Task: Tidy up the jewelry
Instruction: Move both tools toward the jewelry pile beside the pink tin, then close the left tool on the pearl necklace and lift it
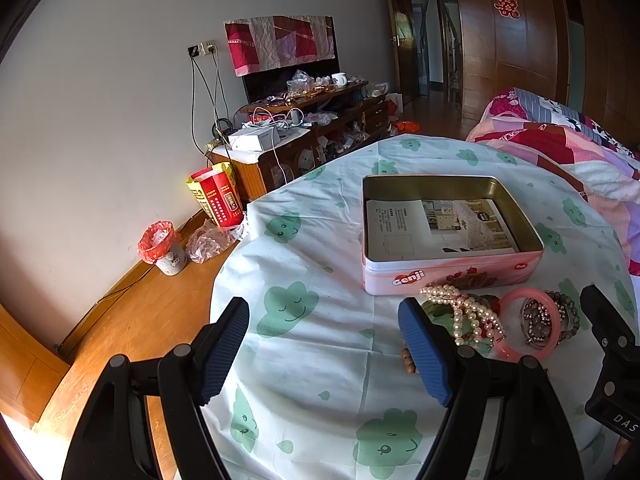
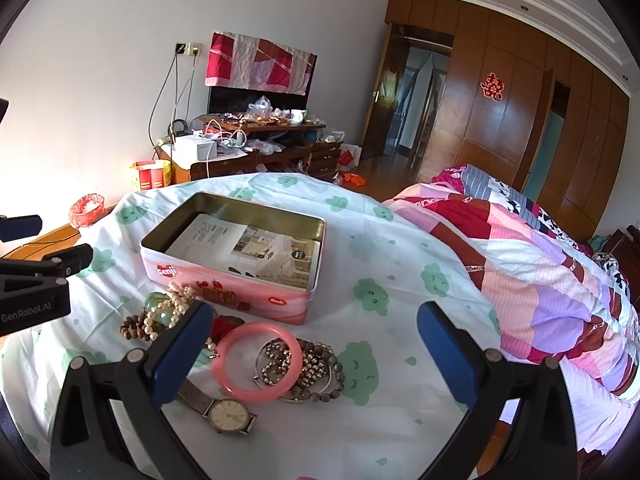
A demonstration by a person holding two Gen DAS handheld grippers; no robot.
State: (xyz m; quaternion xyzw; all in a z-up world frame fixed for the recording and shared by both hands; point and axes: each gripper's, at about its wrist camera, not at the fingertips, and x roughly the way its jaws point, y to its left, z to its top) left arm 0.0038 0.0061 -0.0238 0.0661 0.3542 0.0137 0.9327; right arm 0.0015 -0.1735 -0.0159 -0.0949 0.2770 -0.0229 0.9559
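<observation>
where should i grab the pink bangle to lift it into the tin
Pinch the pink bangle across its near-left rim from above, one finger inside the ring. It lies flat, and that arc is bare, while the bead bracelets overlap its right side.

My left tool (image 1: 324, 354) and right tool (image 2: 314, 354) are black plastic frames with round grey rivets, ribbed blue pads (image 1: 426, 350) and white "GenRobot.AI" lettering.

A home bedroom: quilted bed (image 2: 540, 256), wooden wardrobe (image 2: 520, 120), cluttered TV cabinet (image 2: 256, 148).
</observation>
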